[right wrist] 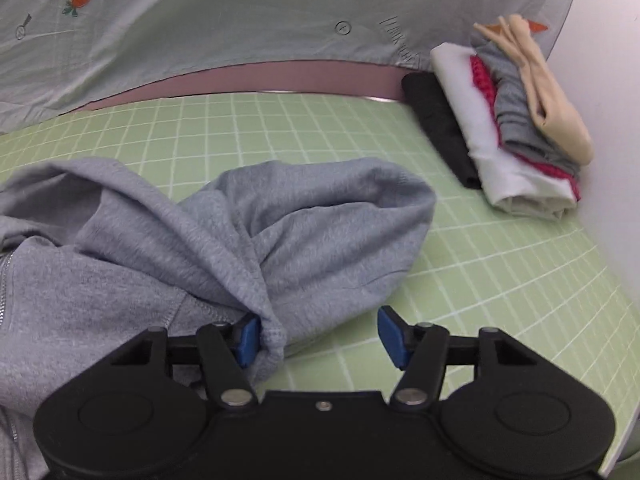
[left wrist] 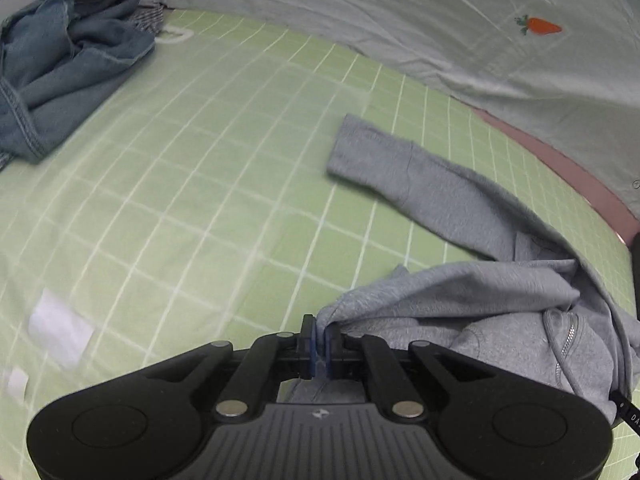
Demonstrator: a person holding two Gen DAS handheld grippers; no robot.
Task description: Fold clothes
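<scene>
Two close wrist views angled steeply down along the fingers, both sharing grey hoodie (left wrist: 460, 304) and green checked sheet (right wrist: 500, 248).

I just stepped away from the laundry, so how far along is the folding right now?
Done: a folded stack sits at the bed's far corner. In hand: the grey hoodie, unfolded; the left gripper is pinching its edge, and the right gripper is open with fabric against one pad. Left: the crumpled blue garment.
</scene>
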